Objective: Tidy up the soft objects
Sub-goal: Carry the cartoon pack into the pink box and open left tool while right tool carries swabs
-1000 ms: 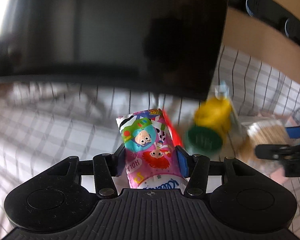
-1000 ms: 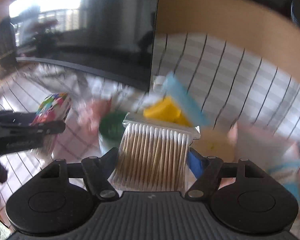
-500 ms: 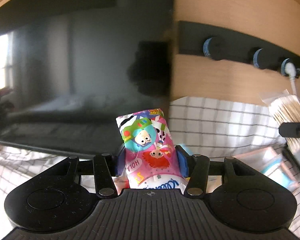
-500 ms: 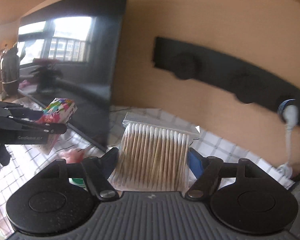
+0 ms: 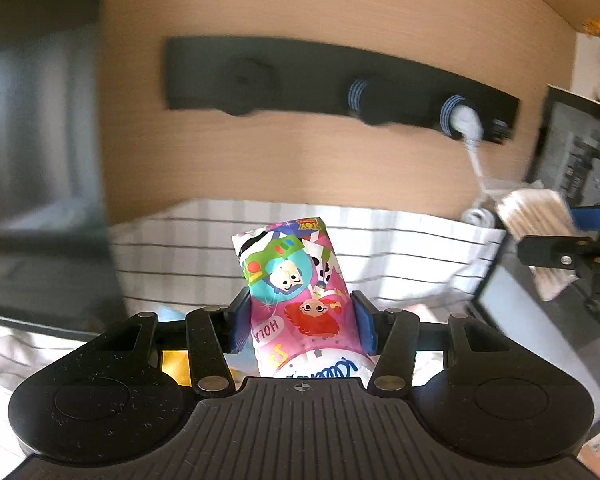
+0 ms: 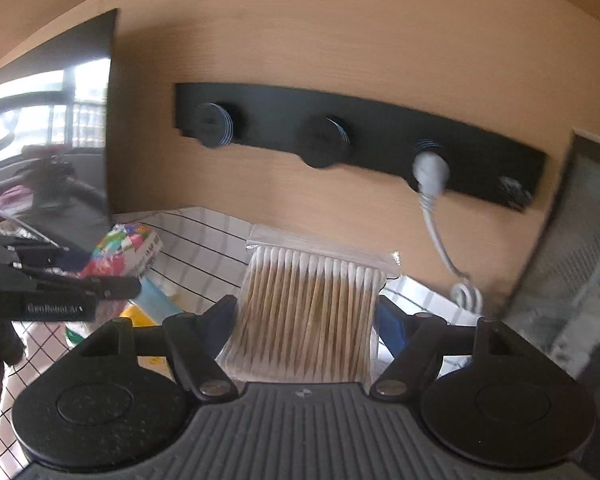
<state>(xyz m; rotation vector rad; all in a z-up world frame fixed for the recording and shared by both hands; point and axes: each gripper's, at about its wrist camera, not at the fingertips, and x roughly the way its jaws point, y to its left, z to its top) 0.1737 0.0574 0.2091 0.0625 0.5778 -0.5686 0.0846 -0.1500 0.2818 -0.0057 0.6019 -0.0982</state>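
1. Wooden wall rises ahead of both grippers; checked cloth below.
2. Left gripper clamps a tissue pack between its fingers.
3. Right gripper grips a swab bag likewise.

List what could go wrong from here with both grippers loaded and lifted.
1. The right gripper pinches only the lower half of the cotton swab bag; the slick, loosely filled bag might slide out.
2. The left gripper squeezes the cartoon tissue pack, which tilts and could work loose.
3. The white cable hanging from the black wall strip ends close behind the swab bag, so moving forward may snag it.
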